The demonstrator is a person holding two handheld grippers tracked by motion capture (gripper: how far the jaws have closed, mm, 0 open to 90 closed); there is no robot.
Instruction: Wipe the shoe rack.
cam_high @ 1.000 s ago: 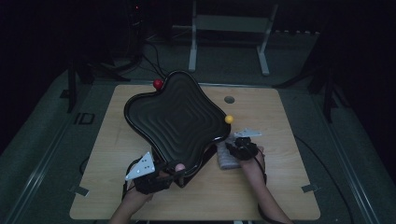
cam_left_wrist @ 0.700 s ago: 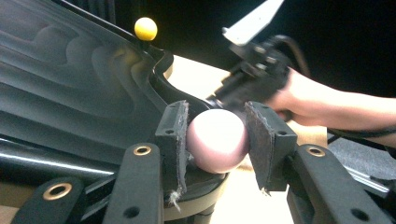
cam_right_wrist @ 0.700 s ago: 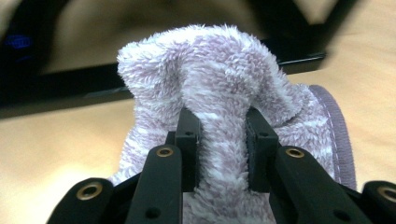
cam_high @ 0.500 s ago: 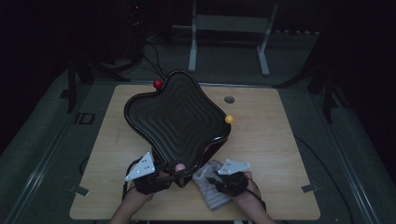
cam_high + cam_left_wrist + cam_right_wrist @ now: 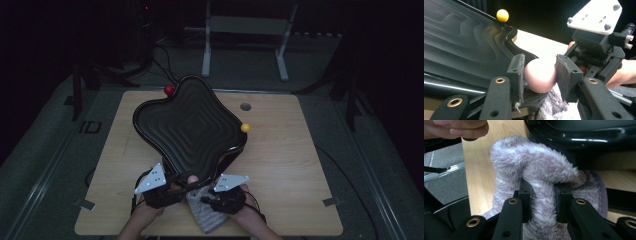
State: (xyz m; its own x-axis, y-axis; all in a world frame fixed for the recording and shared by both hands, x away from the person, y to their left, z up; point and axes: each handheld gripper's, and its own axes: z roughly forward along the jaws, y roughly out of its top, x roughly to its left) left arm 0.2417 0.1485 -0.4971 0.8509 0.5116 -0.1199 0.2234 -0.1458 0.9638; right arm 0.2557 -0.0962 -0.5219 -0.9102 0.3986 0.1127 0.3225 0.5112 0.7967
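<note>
Around us the room is dark; the pale wooden table point(image 5: 280, 165) is lit. Our left claw point(image 5: 540, 77) is clamped on a pink ball-shaped knob point(image 5: 540, 78) at the near corner of the black ridged tray point(image 5: 192, 127), propping it tilted so its face can be wiped. Our right claw point(image 5: 542, 203) pinches the fuzzy cloth point(image 5: 534, 162) just under that raised corner.

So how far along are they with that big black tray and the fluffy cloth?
Done so far: the left gripper holds the black tray tilted up by its pink corner knob, and the right gripper is shut on the fluffy cloth, right beside the tray's near edge. Left, probably: the wiping itself, since the cloth isn't on the tray's ribbed face yet.
</note>
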